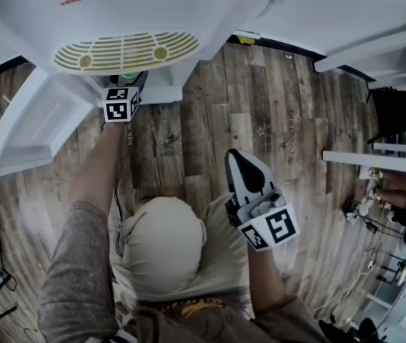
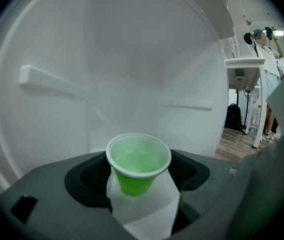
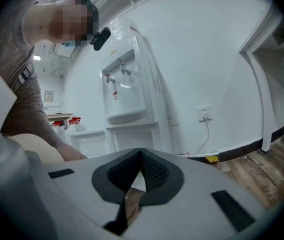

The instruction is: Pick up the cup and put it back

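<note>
A green plastic cup [image 2: 138, 164] with a white rim stands upright between the dark jaws of my left gripper [image 2: 138, 179], which is shut on its sides. It hangs inside the white cabinet [image 2: 132, 59] of the water dispenser, with the cabinet floor showing under it. In the head view, my left gripper [image 1: 126, 84] reaches under the dispenser's drip tray, and only a sliver of the green cup [image 1: 130, 76] shows there. My right gripper [image 1: 233, 157] is held back near the person's body, shut and empty. Its ribbed pads [image 3: 149, 171] meet in the right gripper view.
The white water dispenser [image 1: 124, 13] has a grilled drip tray [image 1: 126, 51] above the cabinet. The open cabinet door [image 1: 35, 123] swings out at the left. Ledges [image 2: 47, 80] run along the cabinet walls. A white table [image 1: 374, 159] and a black bag [image 1: 396, 109] stand at the right.
</note>
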`<act>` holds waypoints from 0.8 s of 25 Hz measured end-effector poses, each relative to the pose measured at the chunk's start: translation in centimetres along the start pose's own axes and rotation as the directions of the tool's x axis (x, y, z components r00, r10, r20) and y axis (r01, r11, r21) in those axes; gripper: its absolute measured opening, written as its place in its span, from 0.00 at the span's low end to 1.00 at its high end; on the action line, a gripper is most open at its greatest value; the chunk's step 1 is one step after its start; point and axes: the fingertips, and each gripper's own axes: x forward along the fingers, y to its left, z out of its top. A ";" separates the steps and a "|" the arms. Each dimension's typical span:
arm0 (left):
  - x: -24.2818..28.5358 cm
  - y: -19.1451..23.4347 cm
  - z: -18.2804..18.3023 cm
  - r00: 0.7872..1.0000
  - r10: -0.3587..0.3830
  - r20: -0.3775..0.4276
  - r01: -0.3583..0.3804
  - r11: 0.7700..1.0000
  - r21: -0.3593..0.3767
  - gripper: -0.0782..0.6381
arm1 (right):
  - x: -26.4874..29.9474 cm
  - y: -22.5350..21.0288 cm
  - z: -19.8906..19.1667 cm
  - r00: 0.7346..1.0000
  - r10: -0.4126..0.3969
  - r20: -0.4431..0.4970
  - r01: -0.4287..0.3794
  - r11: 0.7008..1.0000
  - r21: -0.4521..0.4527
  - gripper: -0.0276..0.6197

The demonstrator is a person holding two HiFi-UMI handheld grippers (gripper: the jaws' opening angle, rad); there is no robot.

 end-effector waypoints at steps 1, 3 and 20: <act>-0.1 0.0 -0.2 1.000 0.003 -0.004 -0.003 1.000 -0.006 0.58 | 0.0 0.0 0.1 1.000 -0.001 0.003 0.001 1.000 0.003 0.05; -0.2 0.0 -0.5 1.000 0.008 -0.012 -0.009 1.000 -0.014 0.59 | -0.1 -0.1 0.2 1.000 -0.002 0.007 0.002 1.000 0.004 0.05; -7.0 -2.5 1.2 1.000 -0.002 -0.012 0.001 0.998 -0.062 0.64 | -2.6 0.2 1.1 0.999 0.037 0.037 -0.037 0.999 0.013 0.05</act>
